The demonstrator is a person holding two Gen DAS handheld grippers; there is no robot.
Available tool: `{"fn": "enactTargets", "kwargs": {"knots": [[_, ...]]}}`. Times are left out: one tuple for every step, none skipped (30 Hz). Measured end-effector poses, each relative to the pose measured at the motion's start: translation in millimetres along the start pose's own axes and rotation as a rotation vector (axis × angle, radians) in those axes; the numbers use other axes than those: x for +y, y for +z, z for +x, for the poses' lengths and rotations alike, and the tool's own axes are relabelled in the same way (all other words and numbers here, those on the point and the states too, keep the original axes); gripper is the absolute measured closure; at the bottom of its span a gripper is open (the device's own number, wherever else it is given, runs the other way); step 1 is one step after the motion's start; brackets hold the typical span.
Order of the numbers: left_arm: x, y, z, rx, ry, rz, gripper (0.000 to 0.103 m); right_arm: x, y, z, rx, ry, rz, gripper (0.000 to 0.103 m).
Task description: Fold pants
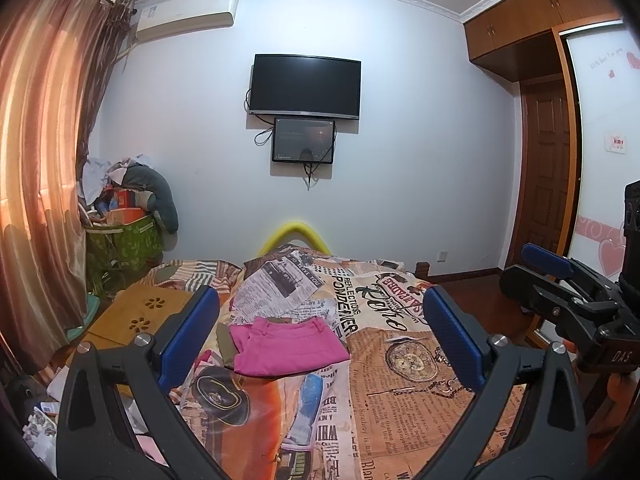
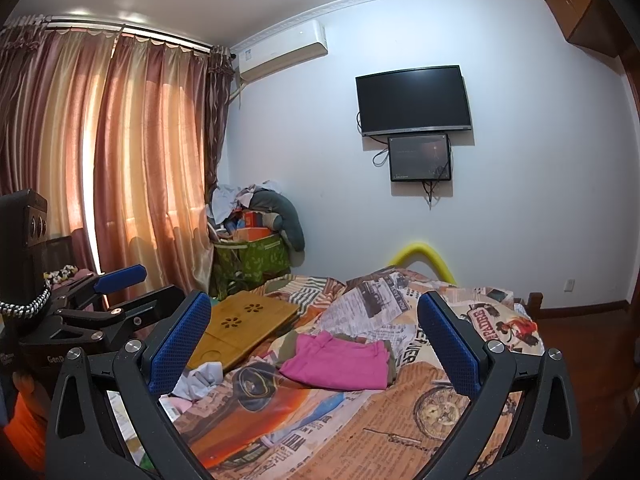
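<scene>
While pink pants (image 1: 289,345) lie folded on the bed (image 1: 420,392), left tool (image 1: 320,336) wide apart, empty, right tool (image 2: 316,344) likewise.

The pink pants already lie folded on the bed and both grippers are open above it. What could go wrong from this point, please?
1. The pink pants lie on a rumpled printed bedcover, so a gripper may pinch the cover together with them.
2. An olive garment lies beneath the pants and might get dragged along.
3. The left gripper and right gripper are close together and could collide.
</scene>
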State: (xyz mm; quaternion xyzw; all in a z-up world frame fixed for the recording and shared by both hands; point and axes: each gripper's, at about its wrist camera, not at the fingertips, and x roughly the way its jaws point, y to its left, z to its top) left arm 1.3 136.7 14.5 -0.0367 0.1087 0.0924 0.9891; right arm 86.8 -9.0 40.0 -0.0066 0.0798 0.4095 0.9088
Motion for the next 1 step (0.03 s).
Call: {"fn": "enactTargets", "kwargs": {"knots": [[0.3, -0.2, 0.0, -0.001, 0.002, 0.000, 0.000, -0.1, 0.0, 0.1, 0.000, 0.000, 0.001, 0.000]]}}
